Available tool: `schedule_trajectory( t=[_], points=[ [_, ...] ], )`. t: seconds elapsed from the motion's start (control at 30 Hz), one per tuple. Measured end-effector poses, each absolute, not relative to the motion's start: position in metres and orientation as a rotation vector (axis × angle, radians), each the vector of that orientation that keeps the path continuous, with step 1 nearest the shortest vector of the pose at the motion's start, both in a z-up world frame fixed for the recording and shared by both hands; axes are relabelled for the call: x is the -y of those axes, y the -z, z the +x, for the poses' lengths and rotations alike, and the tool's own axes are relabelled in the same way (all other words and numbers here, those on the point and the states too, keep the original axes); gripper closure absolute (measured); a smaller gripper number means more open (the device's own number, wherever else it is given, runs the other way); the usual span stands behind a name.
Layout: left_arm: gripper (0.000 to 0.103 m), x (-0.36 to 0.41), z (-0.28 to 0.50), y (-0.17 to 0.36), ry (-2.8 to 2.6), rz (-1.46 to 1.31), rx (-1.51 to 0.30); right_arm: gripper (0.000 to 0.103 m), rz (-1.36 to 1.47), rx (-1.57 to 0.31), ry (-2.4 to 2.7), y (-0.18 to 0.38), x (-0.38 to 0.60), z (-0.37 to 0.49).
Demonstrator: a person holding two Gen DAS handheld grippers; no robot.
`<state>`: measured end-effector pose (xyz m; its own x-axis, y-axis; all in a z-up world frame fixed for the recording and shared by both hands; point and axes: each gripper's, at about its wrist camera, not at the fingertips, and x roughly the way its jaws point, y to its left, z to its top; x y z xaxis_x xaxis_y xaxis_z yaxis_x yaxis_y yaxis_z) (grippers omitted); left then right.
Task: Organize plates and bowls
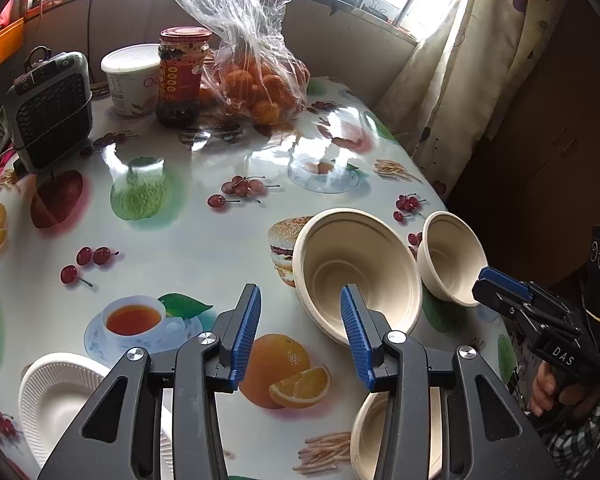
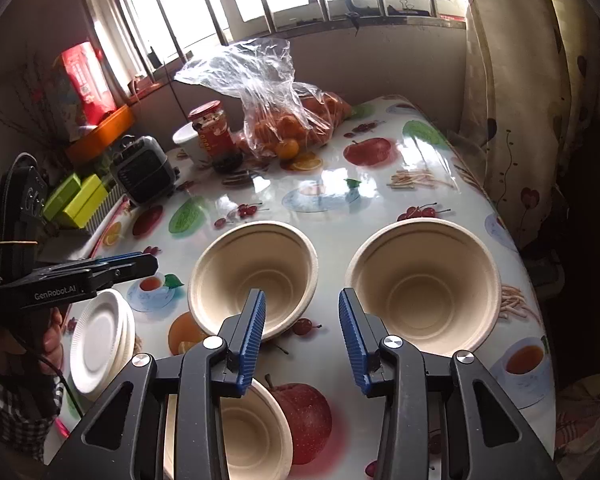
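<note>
Three beige paper bowls sit on the fruit-print table. The middle bowl (image 1: 356, 272) (image 2: 256, 276) is just ahead. The right bowl (image 1: 450, 256) (image 2: 424, 284) stands beside it. The near bowl (image 1: 370, 436) (image 2: 256, 436) lies under the grippers. A stack of white paper plates (image 1: 56, 392) (image 2: 100, 340) rests at the near left. My left gripper (image 1: 300, 336) is open and empty above the table, left of the middle bowl. My right gripper (image 2: 302, 340) is open and empty, between the middle and right bowls. It also shows at the right of the left wrist view (image 1: 500, 284).
At the back stand a bag of oranges (image 1: 256, 80) (image 2: 288, 120), a red-lidded jar (image 1: 182, 76) (image 2: 216, 136), a white tub (image 1: 132, 78) and a small grey heater (image 1: 48, 108) (image 2: 146, 168). A curtain (image 1: 472, 60) hangs past the table's right edge.
</note>
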<state>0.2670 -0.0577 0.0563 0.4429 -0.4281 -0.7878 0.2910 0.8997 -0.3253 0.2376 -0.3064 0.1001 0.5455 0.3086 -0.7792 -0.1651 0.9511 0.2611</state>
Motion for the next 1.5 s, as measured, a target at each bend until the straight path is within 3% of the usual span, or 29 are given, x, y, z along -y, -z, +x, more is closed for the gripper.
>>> schedule_trajectory(
  t=[0.13,0.4,0.7,0.83,1.0,1.13,1.5],
  points=[
    [0.066,0.057,0.275,-0.04,0.431,-0.171,-1.048,0.077,0.198,-0.998,-0.309,-0.08,0.301,0.246],
    [0.077,0.068,0.285,-0.017,0.445,-0.203,-1.099,0.077,0.253,-1.035,-0.305,-0.059,0.305,0.25],
    [0.078,0.067,0.286,-0.017,0.448,-0.234,-1.103,0.083,0.31,-1.038,-0.323,-0.053,0.31,0.255],
    [0.086,0.07,0.286,-0.018,0.459,-0.229,-1.099,0.085,0.336,-1.044,-0.339,-0.051,0.311,0.257],
    [0.089,0.074,0.288,-0.016,0.464,-0.233,-1.103,0.085,0.347,-1.045,-0.346,-0.05,0.312,0.258],
    [0.09,0.075,0.288,-0.016,0.466,-0.239,-1.096,0.092,0.357,-1.048,-0.34,-0.049,0.312,0.26],
    [0.09,0.075,0.287,-0.018,0.467,-0.237,-1.085,0.093,0.371,-1.046,-0.335,-0.048,0.313,0.26]
  ],
)
